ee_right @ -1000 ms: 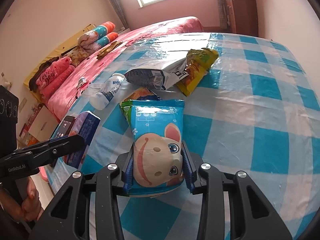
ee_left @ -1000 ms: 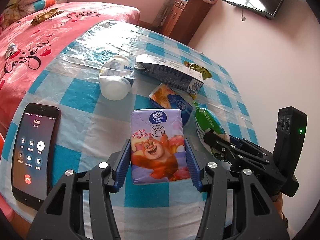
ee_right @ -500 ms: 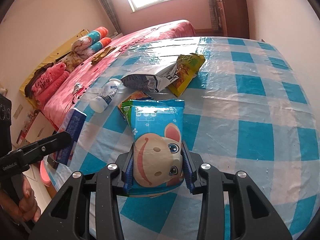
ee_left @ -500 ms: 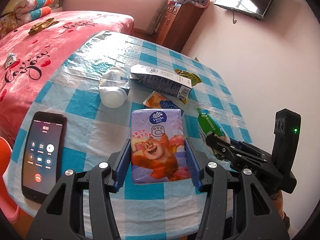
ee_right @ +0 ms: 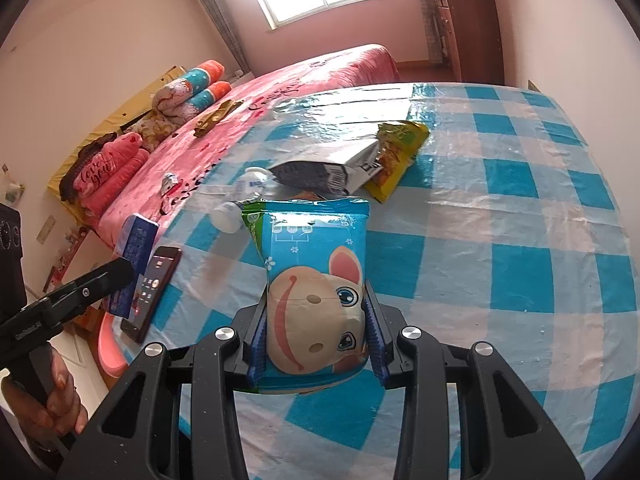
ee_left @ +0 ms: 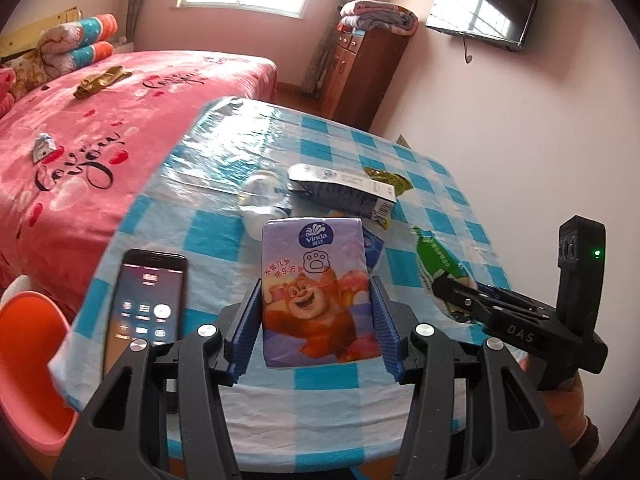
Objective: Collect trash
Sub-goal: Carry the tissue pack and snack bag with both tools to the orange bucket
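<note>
The left hand-held gripper (ee_left: 316, 316) is closed partway, its blue ribbed pads (ee_left: 248, 324) pressed against both long sides of a purple tissue pack (ee_left: 314, 292) printed with a cartoon bear; the pack is raised above the near edge of the desk (ee_left: 224, 240). The right hand-held gripper (ee_right: 316, 340) is clenched on a blue snack bag (ee_right: 312, 280) with a pig face, gripping its lower half so the top of the bag stands out past the fingers, over the checked cloth.

A phone (ee_left: 148, 312) with a lit screen lies on the desk left of the tissue pack. Farther away a white plastic bottle (ee_left: 262, 200) lies on its side, just left of a flattened dark carton (ee_left: 344, 194), and a yellow-green wrapper (ee_right: 396, 160) sits partly under the carton's far end. A pink bed (ee_left: 100, 140) lies beyond the desk on the left.
</note>
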The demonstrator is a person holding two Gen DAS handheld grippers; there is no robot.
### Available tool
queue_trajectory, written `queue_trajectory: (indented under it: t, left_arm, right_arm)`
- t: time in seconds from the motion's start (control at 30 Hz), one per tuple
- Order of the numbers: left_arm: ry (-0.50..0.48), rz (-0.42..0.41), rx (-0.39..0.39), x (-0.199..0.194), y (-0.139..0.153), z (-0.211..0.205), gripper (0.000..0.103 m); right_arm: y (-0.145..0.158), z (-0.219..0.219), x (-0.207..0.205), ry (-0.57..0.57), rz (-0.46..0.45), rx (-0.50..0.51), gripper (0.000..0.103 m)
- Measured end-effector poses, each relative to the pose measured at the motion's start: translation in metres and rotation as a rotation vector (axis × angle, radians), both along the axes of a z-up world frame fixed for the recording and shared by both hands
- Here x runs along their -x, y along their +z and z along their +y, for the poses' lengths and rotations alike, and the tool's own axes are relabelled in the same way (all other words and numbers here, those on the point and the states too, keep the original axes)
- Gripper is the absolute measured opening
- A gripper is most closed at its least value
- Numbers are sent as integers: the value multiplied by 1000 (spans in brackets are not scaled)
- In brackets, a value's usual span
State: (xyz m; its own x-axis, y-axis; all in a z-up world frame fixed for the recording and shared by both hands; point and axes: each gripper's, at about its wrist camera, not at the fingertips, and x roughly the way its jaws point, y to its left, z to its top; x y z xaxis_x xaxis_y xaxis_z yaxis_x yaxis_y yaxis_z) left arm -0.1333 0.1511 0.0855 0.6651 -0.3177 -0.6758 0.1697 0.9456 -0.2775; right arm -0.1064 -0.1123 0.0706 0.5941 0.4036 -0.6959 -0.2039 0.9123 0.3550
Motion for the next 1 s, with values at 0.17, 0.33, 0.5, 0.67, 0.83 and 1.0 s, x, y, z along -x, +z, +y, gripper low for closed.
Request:
queue_trajectory:
  t: [0.17, 0.33, 0.5, 0.67, 0.83, 1.0]
  left_arm:
    - [39, -21, -20, 7, 6, 18, 53]
    - [91, -35, -27, 12, 11, 42, 53]
    - [154, -49, -44, 19, 14, 68, 53]
    - [212, -44, -56, 24, 13, 94, 53]
    - [266, -41, -84, 32, 10, 117, 53]
    - [329, -31, -103, 40, 4, 143, 53]
  right_arm:
    - [9, 15, 0, 29, -5, -6, 41]
    - [17, 33, -2, 71, -9, -14, 41]
    - [24, 56, -2, 125, -10, -24, 41]
    - [30, 80, -5, 180, -7, -28, 41]
    - [37, 109, -7, 247, -6, -29, 41]
    - [46, 144, -9, 329, -8, -32, 41]
